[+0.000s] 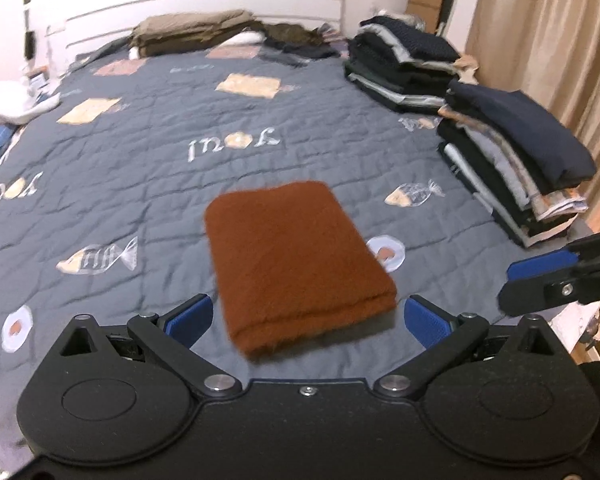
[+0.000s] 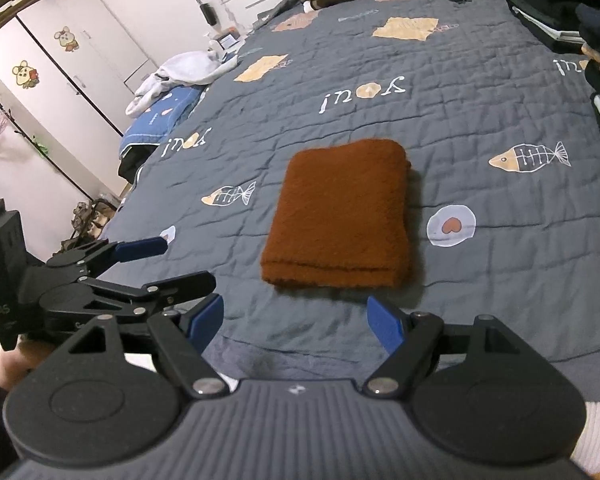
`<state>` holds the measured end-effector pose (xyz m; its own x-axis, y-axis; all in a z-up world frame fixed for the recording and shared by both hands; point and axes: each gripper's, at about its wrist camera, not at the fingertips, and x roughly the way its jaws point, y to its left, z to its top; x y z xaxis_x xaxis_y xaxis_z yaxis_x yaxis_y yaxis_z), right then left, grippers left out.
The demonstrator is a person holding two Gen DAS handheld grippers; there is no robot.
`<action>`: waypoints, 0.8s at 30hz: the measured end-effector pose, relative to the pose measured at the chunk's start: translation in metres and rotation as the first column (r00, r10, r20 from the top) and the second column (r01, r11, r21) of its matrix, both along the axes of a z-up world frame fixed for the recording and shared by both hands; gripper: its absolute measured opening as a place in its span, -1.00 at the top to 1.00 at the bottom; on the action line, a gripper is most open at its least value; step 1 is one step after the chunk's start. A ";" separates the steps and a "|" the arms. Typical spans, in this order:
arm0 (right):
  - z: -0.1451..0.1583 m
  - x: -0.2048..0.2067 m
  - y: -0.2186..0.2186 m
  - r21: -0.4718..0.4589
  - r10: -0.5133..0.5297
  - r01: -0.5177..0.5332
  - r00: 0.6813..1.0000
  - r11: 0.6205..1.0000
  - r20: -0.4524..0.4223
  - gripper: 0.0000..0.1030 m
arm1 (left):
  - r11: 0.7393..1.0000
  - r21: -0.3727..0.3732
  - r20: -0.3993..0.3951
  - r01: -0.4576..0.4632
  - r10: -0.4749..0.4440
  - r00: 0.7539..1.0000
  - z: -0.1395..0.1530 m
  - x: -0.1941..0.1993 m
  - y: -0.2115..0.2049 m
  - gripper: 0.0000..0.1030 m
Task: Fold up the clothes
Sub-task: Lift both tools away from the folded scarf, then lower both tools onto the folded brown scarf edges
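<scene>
A folded rust-brown garment (image 1: 296, 264) lies flat on the grey quilted bed (image 1: 180, 184); it also shows in the right wrist view (image 2: 340, 220). My left gripper (image 1: 306, 318) is open and empty, its blue pads on either side of the garment's near edge, just short of it. My right gripper (image 2: 296, 322) is open and empty, a little back from the garment's near edge. Each gripper shows in the other's view: the right one at the right edge (image 1: 540, 276), the left one at the left (image 2: 140, 256).
Two stacks of folded dark clothes (image 1: 512, 160) stand along the bed's right side by a curtain (image 1: 560, 40). Folded tan bedding (image 1: 196, 32) lies at the headboard. White cloth (image 2: 184, 72) and a blue item (image 2: 160, 116) sit at the bed's left edge. Wardrobes (image 2: 60, 60) stand beyond.
</scene>
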<state>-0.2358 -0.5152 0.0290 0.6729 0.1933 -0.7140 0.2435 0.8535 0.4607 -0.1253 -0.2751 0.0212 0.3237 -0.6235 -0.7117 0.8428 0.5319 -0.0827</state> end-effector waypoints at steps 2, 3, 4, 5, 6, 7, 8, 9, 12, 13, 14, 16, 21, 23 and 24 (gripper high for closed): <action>-0.004 0.004 -0.006 0.014 -0.007 0.007 1.000 1.000 0.003 -0.52 | 1.000 0.020 0.009 0.012 -0.012 1.000 -0.004 0.003 -0.009 -0.99; -0.007 0.006 -0.009 0.021 -0.014 0.014 1.000 1.000 0.003 -0.52 | 1.000 0.026 0.010 0.018 -0.018 1.000 -0.006 0.005 -0.012 -0.99; -0.011 0.008 -0.012 0.024 -0.016 0.016 1.000 1.000 0.003 -0.52 | 0.999 0.028 0.004 0.020 -0.021 1.000 -0.008 0.008 -0.016 -0.99; -0.013 0.009 -0.014 0.029 -0.016 0.016 1.000 0.999 0.003 -0.52 | 0.999 0.030 -0.002 0.023 -0.023 1.000 -0.010 0.011 -0.019 -0.99; -0.016 0.011 -0.016 0.033 -0.017 0.017 1.000 0.999 0.000 -0.52 | 0.999 0.032 -0.008 0.026 -0.025 1.000 -0.012 0.013 -0.022 -0.99; -0.019 0.013 -0.018 0.030 -0.018 0.019 1.000 0.999 -0.006 -0.52 | 0.999 0.035 -0.013 0.027 -0.027 1.000 -0.014 0.016 -0.025 -0.99; -0.022 0.015 -0.020 0.028 -0.020 0.020 1.000 0.999 -0.011 -0.52 | 0.999 0.038 -0.018 0.027 -0.026 0.999 -0.017 0.020 -0.027 -0.99; -0.025 0.017 -0.023 0.027 -0.021 0.021 1.000 0.999 -0.017 -0.52 | 0.999 0.041 -0.022 0.027 -0.026 0.999 -0.019 0.023 -0.029 -0.99; -0.034 0.025 -0.030 0.040 -0.020 0.021 0.999 0.999 -0.031 -0.52 | 0.998 0.058 -0.034 0.031 -0.029 0.999 -0.026 0.033 -0.034 -0.99; -0.037 0.027 -0.032 0.041 -0.020 0.021 0.999 0.999 -0.034 -0.52 | 0.998 0.061 -0.037 0.032 -0.030 0.999 -0.029 0.036 -0.035 -0.99; -0.039 0.029 -0.034 0.042 -0.019 0.020 0.999 0.999 -0.036 -0.52 | 0.998 0.059 -0.041 0.034 -0.032 0.999 -0.031 0.040 -0.035 -0.99; -0.043 0.034 -0.038 0.044 -0.017 0.019 0.999 0.999 -0.039 -0.52 | 0.999 0.030 -0.051 0.043 -0.042 0.998 -0.035 0.048 -0.034 -0.99; -0.055 0.043 -0.047 0.064 -0.002 0.004 0.999 0.998 -0.034 -0.52 | 1.000 -0.009 -0.088 0.024 -0.025 0.996 -0.048 0.071 -0.033 -0.99; -0.060 0.046 -0.051 0.071 0.004 -0.001 0.999 0.997 -0.032 -0.52 | 1.000 -0.012 -0.103 0.019 -0.020 0.994 -0.053 0.079 -0.034 -0.99; -0.063 0.048 -0.053 0.075 0.007 -0.004 0.999 0.997 -0.031 -0.52 | 1.000 -0.012 -0.109 0.016 -0.018 0.994 -0.057 0.083 -0.034 -0.99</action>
